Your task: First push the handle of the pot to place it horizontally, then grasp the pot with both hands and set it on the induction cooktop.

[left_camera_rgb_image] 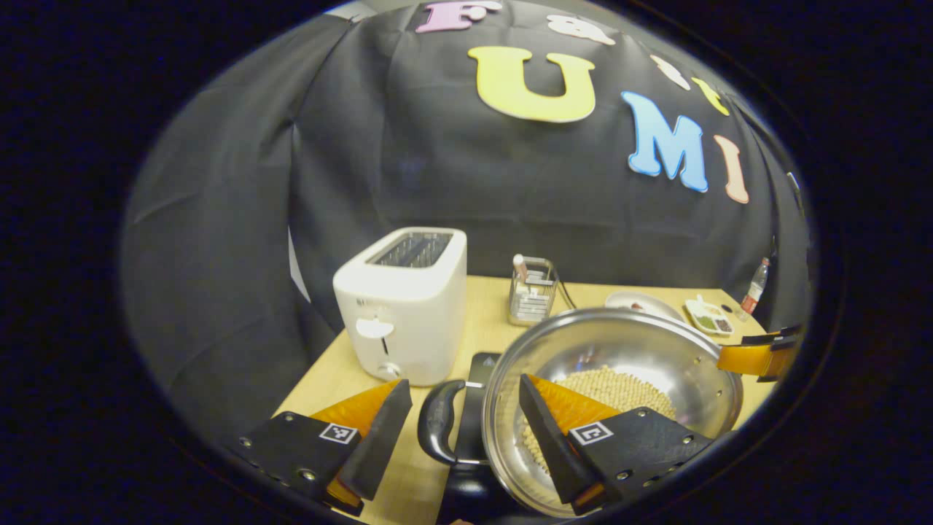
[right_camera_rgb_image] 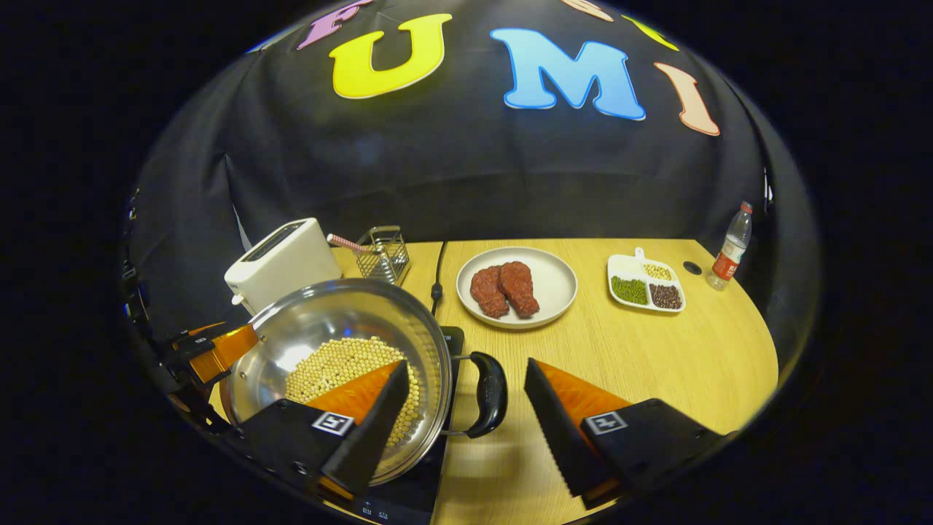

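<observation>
Pot, a shiny round stainless-steel one with a layer of pale beans in its bowl, sits over the black induction cooktop at the near left of the light wooden counter. Its two black loop handles stick out sideways: one lies in the gap of the left claw, the other in the gap of the right claw. Both claws are spread wide, each with one finger over the pot's rim and the other outside the handle, neither pressing on anything.

I judge the step in hand to be the two-handed grasp, or its release; the pictures do not settle which. If grasping, each claw should straddle its handle squarely and pinch at the same moment, so the pot stays level and the beans do not slide. Lift straight, keep both hands at one height, and set the base flat and centred on the cooktop.

A white two-slot toaster stands just behind on the left, so the left claw has little room to swing.
</observation>
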